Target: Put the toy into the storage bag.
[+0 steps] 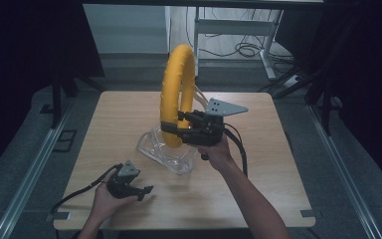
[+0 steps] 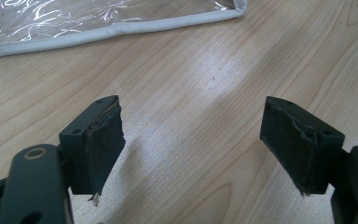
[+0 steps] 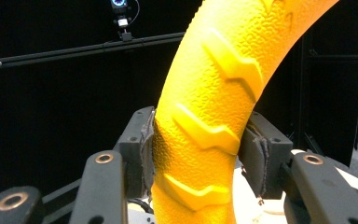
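Note:
A yellow textured ring [image 1: 177, 89], like a steering-wheel cover, stands upright above the middle of the wooden table [image 1: 258, 164]. My right gripper [image 1: 181, 124] is shut on its lower rim, both pads pressed against the ring [image 3: 205, 126] in the right gripper view. Under the ring lies a crumpled clear plastic bag [image 1: 166, 149] with a grey hem. My left gripper [image 1: 146, 191] rests near the front left of the table, open, nothing between its jaws. In the left gripper view its fingers [image 2: 102, 140] stand wide apart over bare wood, with the bag's hemmed edge [image 2: 112, 28] beyond.
Beyond the table's far edge stands a white desk frame [image 1: 238, 27] with cables on the floor. Dark curtains hang at both sides. Metal rails [image 1: 30, 169] run along the floor left and right of the table.

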`<state>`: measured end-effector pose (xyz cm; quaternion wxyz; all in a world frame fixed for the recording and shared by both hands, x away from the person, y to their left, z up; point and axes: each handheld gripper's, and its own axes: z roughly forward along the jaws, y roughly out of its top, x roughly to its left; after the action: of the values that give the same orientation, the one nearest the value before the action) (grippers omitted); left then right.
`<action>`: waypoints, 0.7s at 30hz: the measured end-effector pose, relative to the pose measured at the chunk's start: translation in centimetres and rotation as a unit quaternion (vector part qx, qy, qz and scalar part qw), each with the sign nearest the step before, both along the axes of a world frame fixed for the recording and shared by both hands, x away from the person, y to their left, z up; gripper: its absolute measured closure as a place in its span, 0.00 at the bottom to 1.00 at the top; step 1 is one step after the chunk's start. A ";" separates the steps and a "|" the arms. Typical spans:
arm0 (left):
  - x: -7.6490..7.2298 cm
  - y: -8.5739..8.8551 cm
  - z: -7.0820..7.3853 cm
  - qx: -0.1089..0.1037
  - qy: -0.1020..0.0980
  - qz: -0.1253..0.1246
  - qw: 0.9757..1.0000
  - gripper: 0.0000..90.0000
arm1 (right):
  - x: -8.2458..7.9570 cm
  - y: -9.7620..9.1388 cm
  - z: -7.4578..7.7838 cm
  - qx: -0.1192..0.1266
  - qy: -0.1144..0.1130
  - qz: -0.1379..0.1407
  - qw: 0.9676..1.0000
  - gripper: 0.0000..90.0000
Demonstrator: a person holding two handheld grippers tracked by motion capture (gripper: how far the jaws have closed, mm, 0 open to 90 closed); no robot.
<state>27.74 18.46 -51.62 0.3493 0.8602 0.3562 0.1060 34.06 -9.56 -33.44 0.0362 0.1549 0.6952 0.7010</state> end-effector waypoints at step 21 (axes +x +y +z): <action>0.0 -0.1 -0.1 0.002 0.000 -0.001 1.000 0.24 | 1.1 0.0 -2.7 -0.009 0.033 -0.006 0.999 0.56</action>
<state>27.78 18.37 -51.75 0.3475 0.8612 0.3553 0.1065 35.19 -9.57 -36.12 0.0188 0.1814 0.7016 0.6889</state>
